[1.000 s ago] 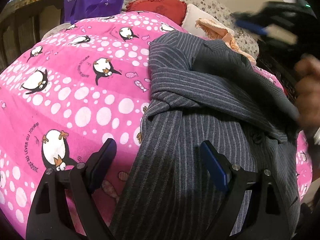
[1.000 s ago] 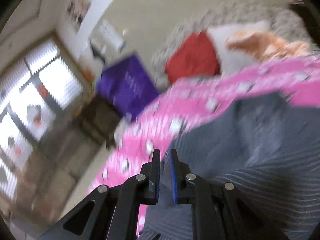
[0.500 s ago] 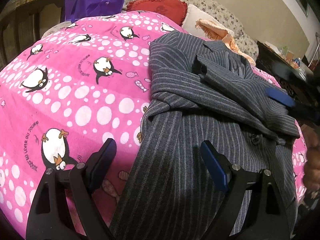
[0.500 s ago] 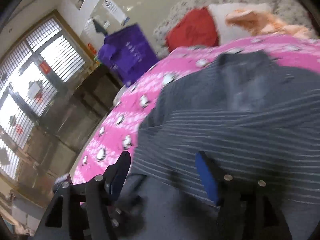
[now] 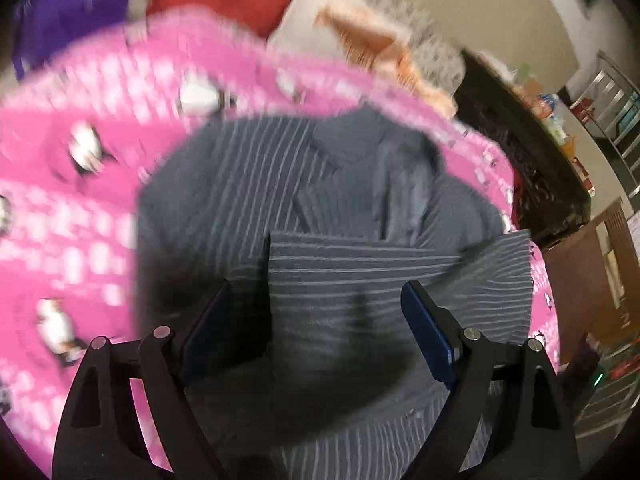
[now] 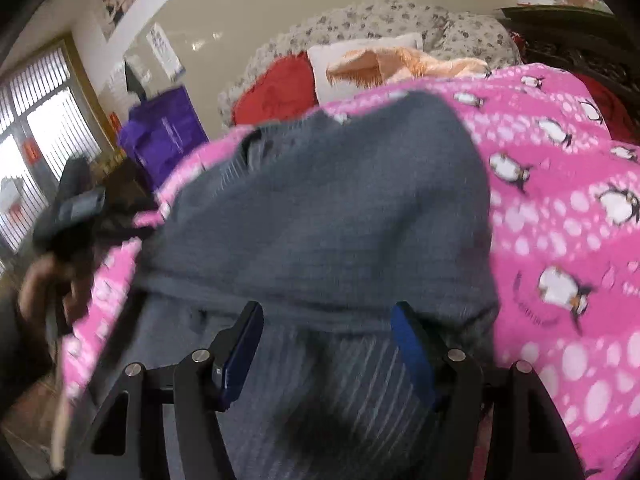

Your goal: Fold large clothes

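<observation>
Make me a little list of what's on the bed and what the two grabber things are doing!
garment: grey pinstriped jacket, sleeve folded across its front
surface: pink penguin blanket under the jacket
left gripper: open, above the folded sleeve, nothing pinched
right gripper: open, over the jacket, nothing pinched
behind: red cushion, white pillow, peach fluffy cloth, purple bag
blur: left view smeared

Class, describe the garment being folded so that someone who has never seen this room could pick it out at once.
Start from the bed covered by the pink penguin blanket. On top of it lies the grey pinstriped jacket, one sleeve folded across its front. It is the only dark, striped item there; the red cushion and the peach cloth at the head of the bed are bright and plain.
</observation>
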`<state>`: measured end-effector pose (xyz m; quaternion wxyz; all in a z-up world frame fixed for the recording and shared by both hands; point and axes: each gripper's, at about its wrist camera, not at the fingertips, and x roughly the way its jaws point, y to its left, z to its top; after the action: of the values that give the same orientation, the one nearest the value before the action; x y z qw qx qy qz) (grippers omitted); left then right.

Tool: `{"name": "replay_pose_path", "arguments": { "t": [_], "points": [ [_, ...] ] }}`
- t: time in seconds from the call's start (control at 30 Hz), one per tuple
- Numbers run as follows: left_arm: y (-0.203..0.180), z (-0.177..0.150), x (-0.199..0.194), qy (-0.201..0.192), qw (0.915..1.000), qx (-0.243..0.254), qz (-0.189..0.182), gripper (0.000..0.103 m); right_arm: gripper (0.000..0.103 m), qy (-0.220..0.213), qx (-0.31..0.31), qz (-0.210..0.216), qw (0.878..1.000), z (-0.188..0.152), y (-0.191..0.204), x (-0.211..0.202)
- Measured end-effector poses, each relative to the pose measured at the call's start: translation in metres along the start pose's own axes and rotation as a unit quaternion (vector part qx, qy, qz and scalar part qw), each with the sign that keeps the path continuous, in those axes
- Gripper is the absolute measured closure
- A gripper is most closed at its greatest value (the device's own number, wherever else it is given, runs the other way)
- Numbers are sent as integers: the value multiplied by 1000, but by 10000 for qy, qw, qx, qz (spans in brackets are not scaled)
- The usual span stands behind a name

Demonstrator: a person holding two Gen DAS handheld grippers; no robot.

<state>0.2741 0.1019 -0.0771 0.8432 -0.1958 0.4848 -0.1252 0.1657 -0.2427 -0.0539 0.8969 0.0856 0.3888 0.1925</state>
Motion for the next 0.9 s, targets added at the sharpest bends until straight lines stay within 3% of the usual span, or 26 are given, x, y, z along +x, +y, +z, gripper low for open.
{"name": "replay_pose_path", "arguments": {
  "t": [0.07,0.1,0.2,0.27,0.33,0.4,0.47,0.5,0.67,0.73,0.8,0.9],
  "points": [
    [14,2,19,365,9991,-209,-52,18,37,301,-36,-234,9993,-15,-2,17],
    [18,3,20,355,9990,-224,-167,17,38,323,-13,-226,9992,-18,-4,20],
    [22,6,27,568,9937,-476,-841,17,38,226,90,-130,9996,-19,-8,15],
    [14,9,29,538,9947,-370,-794,18,38,187,179,-32,9997,-20,-13,14],
    [6,7,25,472,9934,-293,-1002,38,38,142,259,52,9995,-21,-17,11],
    [-2,2,18,460,9925,-301,-1088,79,38,113,329,117,9993,-23,-21,10],
    [-16,-6,5,226,9968,42,-767,95,38,98,374,151,9991,-21,-21,9],
    [-23,-9,-5,22,9981,185,-588,97,38,94,383,156,9991,-21,-22,9],
    [-21,-20,-69,-1241,9915,394,58,98,38,12,529,96,9986,-27,-24,-3],
    [-5,-20,-73,-1263,9914,255,214,98,37,-54,715,134,9973,-35,-27,-12],
    [9,-21,-58,-1103,9918,235,605,97,37,-105,883,213,9958,-42,-31,-17],
    [24,-26,-23,-490,9941,124,960,96,37,-20,917,179,9956,-42,-31,-22]
  ]
}}
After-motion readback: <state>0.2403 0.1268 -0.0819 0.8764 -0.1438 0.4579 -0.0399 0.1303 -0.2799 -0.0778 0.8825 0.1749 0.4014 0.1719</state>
